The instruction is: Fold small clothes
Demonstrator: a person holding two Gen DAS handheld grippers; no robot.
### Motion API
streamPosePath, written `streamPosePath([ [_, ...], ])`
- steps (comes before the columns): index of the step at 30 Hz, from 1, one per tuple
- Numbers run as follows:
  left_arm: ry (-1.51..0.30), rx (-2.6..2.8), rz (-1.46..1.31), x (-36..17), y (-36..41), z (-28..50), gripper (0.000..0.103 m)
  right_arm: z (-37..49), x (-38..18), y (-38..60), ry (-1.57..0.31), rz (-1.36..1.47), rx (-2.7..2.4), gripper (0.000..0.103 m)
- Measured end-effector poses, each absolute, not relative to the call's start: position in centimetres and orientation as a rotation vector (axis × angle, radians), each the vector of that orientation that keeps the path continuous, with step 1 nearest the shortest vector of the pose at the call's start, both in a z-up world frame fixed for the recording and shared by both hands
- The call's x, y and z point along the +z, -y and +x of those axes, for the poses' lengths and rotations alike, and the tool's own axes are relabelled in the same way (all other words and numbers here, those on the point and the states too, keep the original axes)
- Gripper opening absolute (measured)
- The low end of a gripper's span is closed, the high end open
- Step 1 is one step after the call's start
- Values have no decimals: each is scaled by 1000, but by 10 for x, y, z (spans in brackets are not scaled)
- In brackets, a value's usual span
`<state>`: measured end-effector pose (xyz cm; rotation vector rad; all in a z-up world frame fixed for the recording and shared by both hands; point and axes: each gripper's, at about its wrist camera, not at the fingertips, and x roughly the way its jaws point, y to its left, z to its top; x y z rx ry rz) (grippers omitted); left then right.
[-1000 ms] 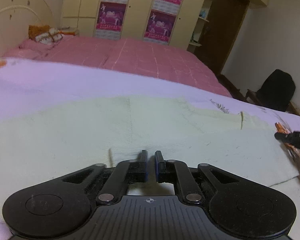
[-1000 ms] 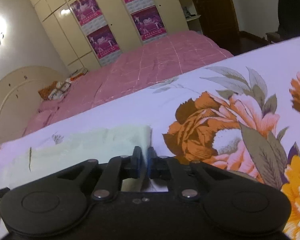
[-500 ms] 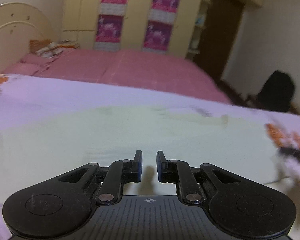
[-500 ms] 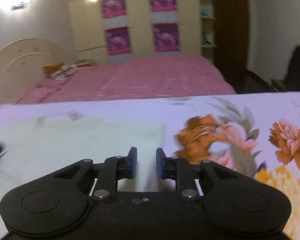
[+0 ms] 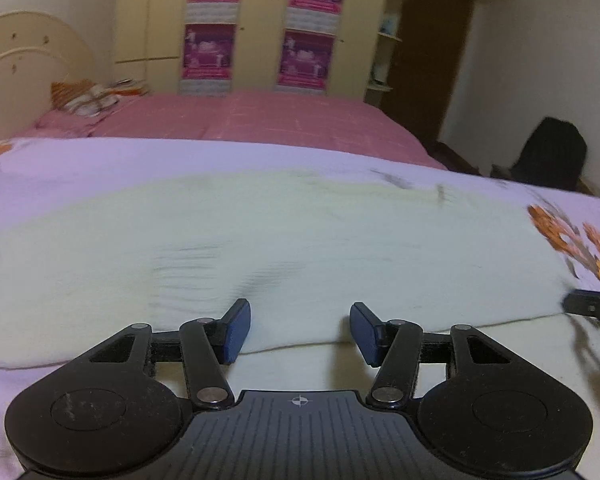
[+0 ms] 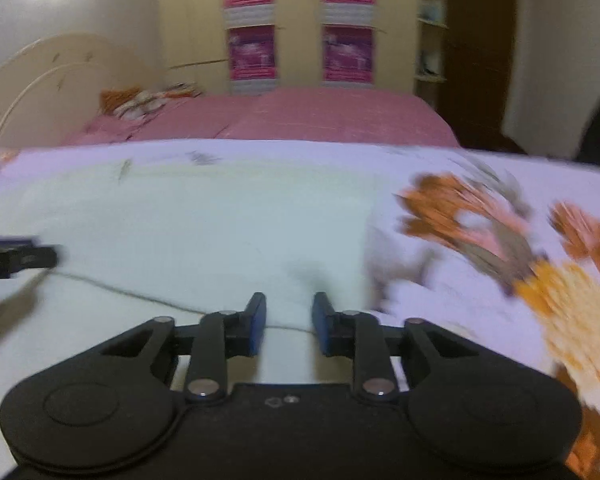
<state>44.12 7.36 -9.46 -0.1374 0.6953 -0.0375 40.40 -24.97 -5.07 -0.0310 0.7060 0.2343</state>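
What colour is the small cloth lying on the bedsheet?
Pale yellow-green cloth; clearest in the left wrist view.

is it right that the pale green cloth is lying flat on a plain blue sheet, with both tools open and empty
Not quite. The sheet is lilac with orange flowers, as the right wrist view shows. The cloth does lie flat, and the left tool and right tool are open and empty.

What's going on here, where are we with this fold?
A person holds a gripper in each hand over a pale green garment spread on a floral sheet. The left gripper has just opened wide and holds nothing; its fingers straddle the garment's near folded edge. The right gripper is slightly apart, also empty, above the same edge near the garment's right side. A fold looks just laid and released, with neither gripper gripping the cloth.
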Motion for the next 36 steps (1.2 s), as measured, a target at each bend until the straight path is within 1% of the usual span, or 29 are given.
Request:
streamPosePath([
  [3, -681, 1, -179, -86, -88, 426, 56, 405, -45, 252, -721, -17, 232, 19],
  [4, -667, 16, -187, -83, -95, 416, 56, 403, -41, 250, -709, -6, 224, 27],
  [5, -656, 37, -190, -84, -103, 407, 56, 397, -36, 252, -690, 13, 225, 30],
  [7, -646, 94, -224, -86, -128, 381, 56, 391, -29, 256, -668, 47, 234, 29],
  [10, -649, 222, -345, -97, -185, 340, 56, 378, -28, 269, -680, 89, 226, 29],
  [13, -647, 352, -527, -112, -249, 301, 55, 365, -33, 285, -710, 138, 197, 31],
  [19, -512, 464, -863, -128, -334, 260, 54, 339, -33, 288, -742, 179, 185, 31],
  [23, -406, 509, -1070, -151, -366, 251, 53, 334, -28, 274, -738, 173, 211, 31],
  [27, -349, 546, -1152, -166, -380, 248, 45, 338, -22, 265, -728, 171, 224, 31],
  [29, -329, 574, -1186, -171, -384, 251, 33, 344, -20, 264, -724, 171, 218, 31],
  [30, -321, 591, -1202, -173, -384, 249, 30, 346, -20, 264, -723, 172, 214, 31],
  [31, -316, 606, -1215, -174, -388, 249, 23, 348, -19, 265, -723, 174, 209, 32],
  [32, -308, 620, -1227, -177, -393, 248, 19, 350, -19, 266, -722, 176, 207, 32],
  [36, -290, 644, -1222, -177, -408, 256, 18, 354, -21, 269, -728, 178, 201, 33],
])
